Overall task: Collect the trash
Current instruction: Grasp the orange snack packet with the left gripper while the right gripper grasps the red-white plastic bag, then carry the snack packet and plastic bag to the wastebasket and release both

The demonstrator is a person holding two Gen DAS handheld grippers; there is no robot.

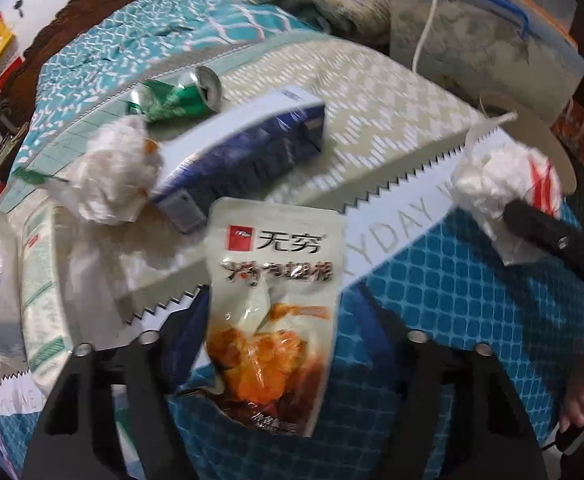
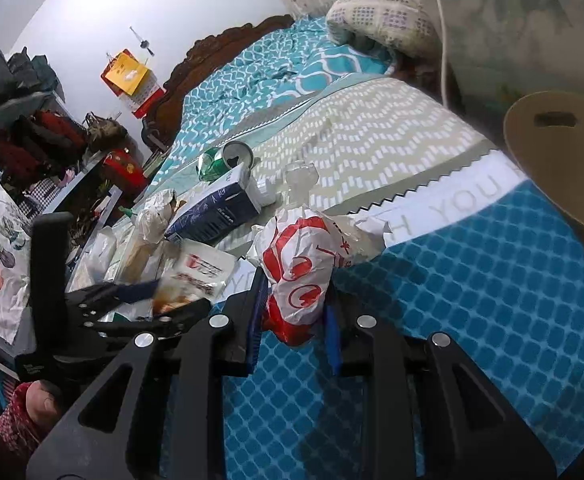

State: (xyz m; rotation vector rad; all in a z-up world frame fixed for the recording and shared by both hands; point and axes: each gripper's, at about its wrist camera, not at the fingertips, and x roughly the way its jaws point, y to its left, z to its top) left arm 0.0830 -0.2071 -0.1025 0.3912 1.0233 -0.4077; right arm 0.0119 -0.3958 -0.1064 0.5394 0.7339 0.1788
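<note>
Trash strewn across a bed (image 1: 492, 280) with a blue checked cover. Right gripper (image 2: 292, 320) clenched on a crumpled white-and-red plastic bag (image 2: 300, 268), pads pressing both sides. Left gripper (image 1: 275, 340) spread wide around a snack pouch (image 1: 275, 300), pads apart from it, pouch lying flat between them. Beyond the pouch, at 11 o'clock in the left wrist view: blue-and-white carton (image 1: 243, 152), crumpled tissue (image 1: 111, 176), crushed green can (image 1: 179, 98). Tan round stool (image 2: 564, 160) at 2 o'clock in the right wrist view.
</note>
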